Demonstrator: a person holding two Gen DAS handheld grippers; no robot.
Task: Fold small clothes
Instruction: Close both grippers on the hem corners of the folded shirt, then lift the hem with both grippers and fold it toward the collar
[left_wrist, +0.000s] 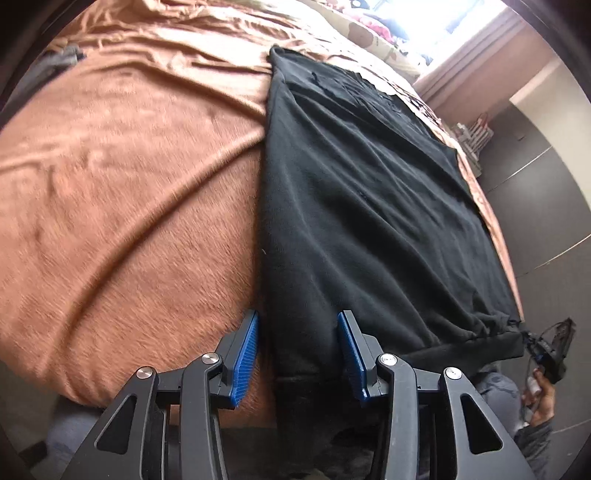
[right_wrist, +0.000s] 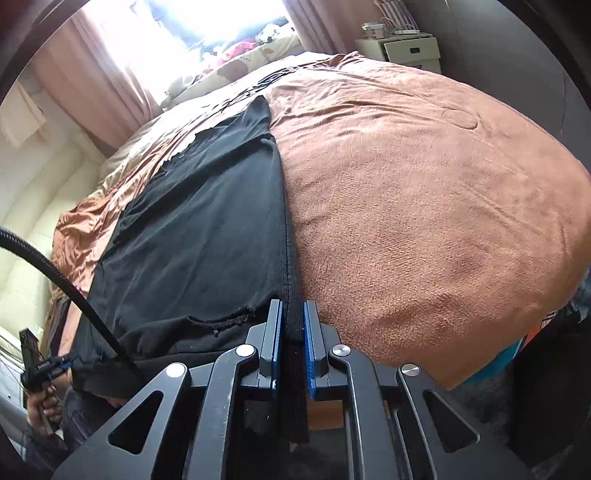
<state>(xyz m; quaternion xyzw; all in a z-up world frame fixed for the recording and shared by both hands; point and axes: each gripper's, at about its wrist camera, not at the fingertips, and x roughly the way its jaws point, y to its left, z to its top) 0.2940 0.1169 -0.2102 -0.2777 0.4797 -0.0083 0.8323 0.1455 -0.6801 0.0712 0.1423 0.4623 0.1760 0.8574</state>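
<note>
My right gripper (right_wrist: 293, 339) is clamped on the ribbed hem of the black garment (right_wrist: 207, 236). My left gripper (left_wrist: 297, 354) gapes wide, the garment's near corner between its fingers on the brown blanket (left_wrist: 129, 206)

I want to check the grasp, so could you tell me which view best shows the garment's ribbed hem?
The right wrist view: the ribbed hem runs between the right gripper pads. The left wrist view shows it only as a dark edge.

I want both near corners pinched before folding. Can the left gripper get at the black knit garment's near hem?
Probably yes: the left gripper is open astride the black knit garment, with nothing between.
</note>
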